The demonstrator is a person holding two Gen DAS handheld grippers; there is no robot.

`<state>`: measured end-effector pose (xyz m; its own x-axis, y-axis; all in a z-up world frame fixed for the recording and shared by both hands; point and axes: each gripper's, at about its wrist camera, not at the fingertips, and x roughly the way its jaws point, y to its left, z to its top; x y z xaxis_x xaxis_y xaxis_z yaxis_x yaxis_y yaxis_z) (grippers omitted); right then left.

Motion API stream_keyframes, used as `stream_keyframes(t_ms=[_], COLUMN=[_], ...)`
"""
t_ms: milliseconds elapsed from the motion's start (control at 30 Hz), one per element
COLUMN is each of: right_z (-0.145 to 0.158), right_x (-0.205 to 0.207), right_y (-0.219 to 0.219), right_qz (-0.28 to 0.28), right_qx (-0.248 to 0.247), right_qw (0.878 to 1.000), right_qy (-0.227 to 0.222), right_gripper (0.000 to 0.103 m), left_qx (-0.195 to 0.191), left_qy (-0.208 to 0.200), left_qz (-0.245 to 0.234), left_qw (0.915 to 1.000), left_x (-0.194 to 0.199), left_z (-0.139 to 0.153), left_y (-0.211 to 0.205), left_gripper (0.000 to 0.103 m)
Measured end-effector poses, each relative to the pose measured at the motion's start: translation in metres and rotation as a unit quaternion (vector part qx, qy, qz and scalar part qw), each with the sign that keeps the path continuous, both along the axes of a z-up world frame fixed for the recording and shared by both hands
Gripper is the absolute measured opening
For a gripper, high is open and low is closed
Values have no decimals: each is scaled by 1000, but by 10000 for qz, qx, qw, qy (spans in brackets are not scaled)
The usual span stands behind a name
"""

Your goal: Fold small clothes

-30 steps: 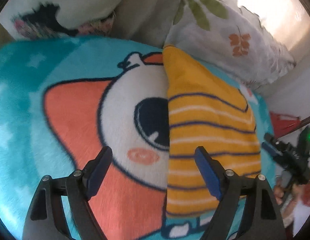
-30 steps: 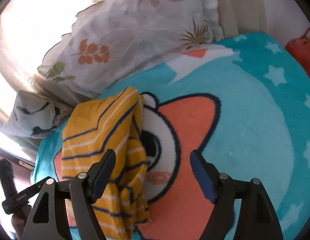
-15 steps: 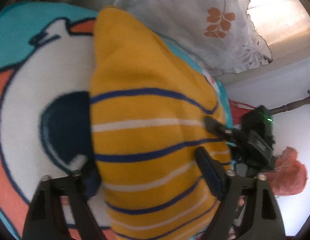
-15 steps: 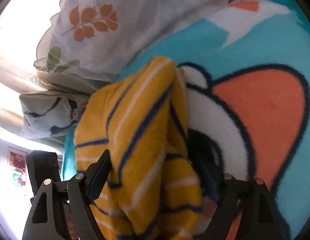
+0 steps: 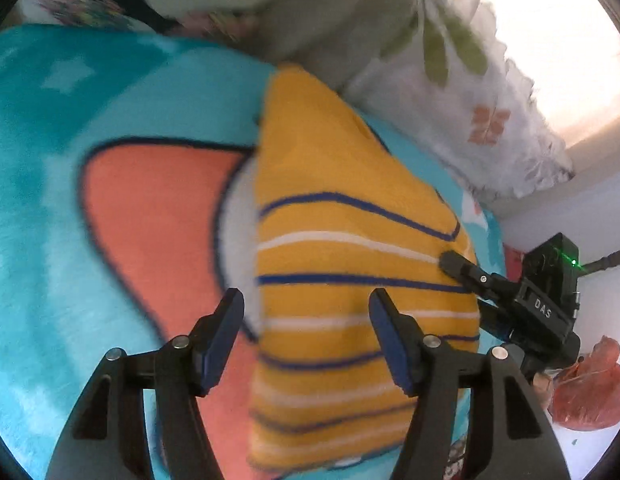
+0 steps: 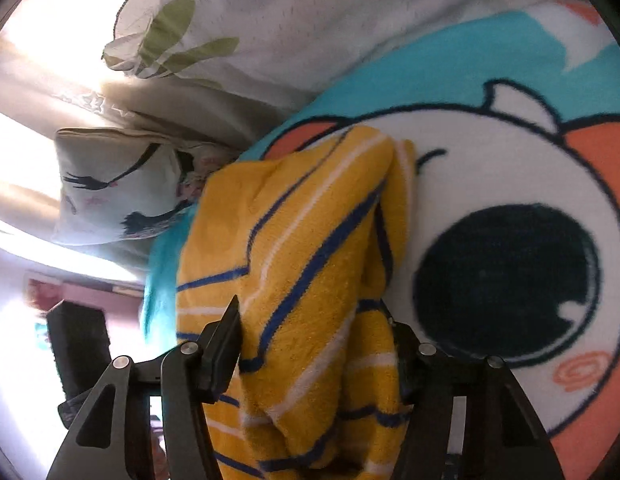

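A folded yellow garment with blue and white stripes lies on a teal cartoon blanket. My left gripper is open above the garment's left edge, one finger over the blanket and one over the cloth. In the right wrist view the garment bunches up between my right gripper's fingers, which press its sides. The right gripper also shows in the left wrist view at the garment's right edge.
A leaf-print pillow and a grey pillow lie at the blanket's far edge. A red bag sits beyond the bed at the right. Bright window light comes from behind the pillows.
My left gripper pulled back and left from the garment and narrowed its opening. My right gripper pushed further onto the garment, whose folds now fill its jaws.
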<state>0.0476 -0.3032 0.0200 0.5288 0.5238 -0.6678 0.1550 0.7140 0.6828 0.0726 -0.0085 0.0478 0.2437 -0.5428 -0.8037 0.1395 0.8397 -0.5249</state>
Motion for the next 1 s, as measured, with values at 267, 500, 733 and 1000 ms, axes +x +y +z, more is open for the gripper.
stream_keyframes(t_ms=[267, 500, 733, 1000], right_z=[92, 50, 35, 50], right_x=[-31, 14, 44, 31], right_y=[31, 66, 41, 158], right_qz=[-230, 533, 98, 1737], right_qx=[-2029, -2538, -2748, -2904], right_qw=[9747, 9652, 9614, 9393], right_qy=[-911, -326, 103, -574], right_gripper=[67, 36, 49, 33], left_qx=[385, 390, 684, 447], left_qy=[-302, -407, -995, -1229], left_qz=[416, 259, 427, 707], left_qw=[9979, 9981, 9918, 9889], left_x=[-27, -36, -47, -44], left_z=[10, 5, 21, 32], left_y=[29, 33, 47, 66], left_gripper=[75, 75, 75, 86])
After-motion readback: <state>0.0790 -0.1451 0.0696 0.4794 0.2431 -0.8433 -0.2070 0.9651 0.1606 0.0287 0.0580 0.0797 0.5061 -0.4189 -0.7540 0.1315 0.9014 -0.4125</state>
